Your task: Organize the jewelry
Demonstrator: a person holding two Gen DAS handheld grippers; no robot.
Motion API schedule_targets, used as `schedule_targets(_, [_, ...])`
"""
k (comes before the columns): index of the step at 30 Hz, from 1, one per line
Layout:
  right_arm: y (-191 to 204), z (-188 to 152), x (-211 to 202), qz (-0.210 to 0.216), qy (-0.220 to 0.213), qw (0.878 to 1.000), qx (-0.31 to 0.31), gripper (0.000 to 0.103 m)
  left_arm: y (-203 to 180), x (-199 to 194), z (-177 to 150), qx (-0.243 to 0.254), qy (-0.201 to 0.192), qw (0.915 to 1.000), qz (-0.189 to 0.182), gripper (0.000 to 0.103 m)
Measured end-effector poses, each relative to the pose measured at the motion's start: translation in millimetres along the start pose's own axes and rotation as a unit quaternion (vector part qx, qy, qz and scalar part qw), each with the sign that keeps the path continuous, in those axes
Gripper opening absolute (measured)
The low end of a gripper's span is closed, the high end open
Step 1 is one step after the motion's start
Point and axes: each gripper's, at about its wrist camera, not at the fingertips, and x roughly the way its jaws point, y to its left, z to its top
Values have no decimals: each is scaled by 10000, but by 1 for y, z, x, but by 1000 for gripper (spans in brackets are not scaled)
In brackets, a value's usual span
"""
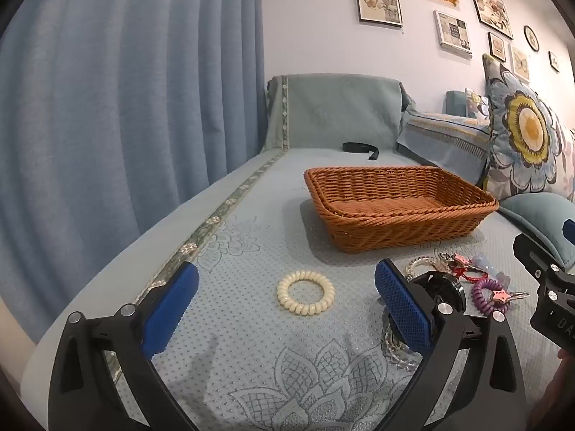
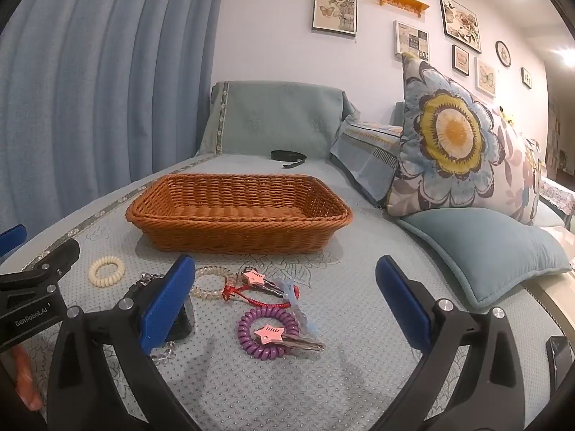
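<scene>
Two wrist views of a sofa seat covered in pale blue quilted cloth, taken with no piece yet sorted. The wicker basket stands at twelve o'clock from both grippers, and as much of its floor as either view shows is bare; the nearest strip, behind the front wall, is hidden.

All the jewelry lies loose on the sofa cover, on the near side of the basket. The cream coil bracelet lies alone, centred between the blue pads of the left gripper but touching neither. To its three o'clock sits a cluster: a clear bead bracelet, a red cord bracelet, a purple coil band carrying a pink star tag and a key, a second star tag with keys, a pale blue piece partly under the others, and a dark round object whose nature cannot be told behind the pad.

The left gripper's jaws stand wide apart and hold nothing. The right gripper is likewise spread wide and empty, with the purple coil band and red cord between its fingers on the cloth.

Judged from this layout, the task is at its start: every visible piece remains to be lifted and placed in the basket. The cream bracelet, isolated and framed, appears the easiest first pick; the tangled cluster may drag neighbours along.
</scene>
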Motion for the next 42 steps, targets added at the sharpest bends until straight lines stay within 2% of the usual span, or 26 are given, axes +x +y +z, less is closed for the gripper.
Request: schedule_targets(42, [1, 0, 0, -9, 6, 10000, -17, 96, -1, 2, 0, -23, 52, 10000, -44, 95])
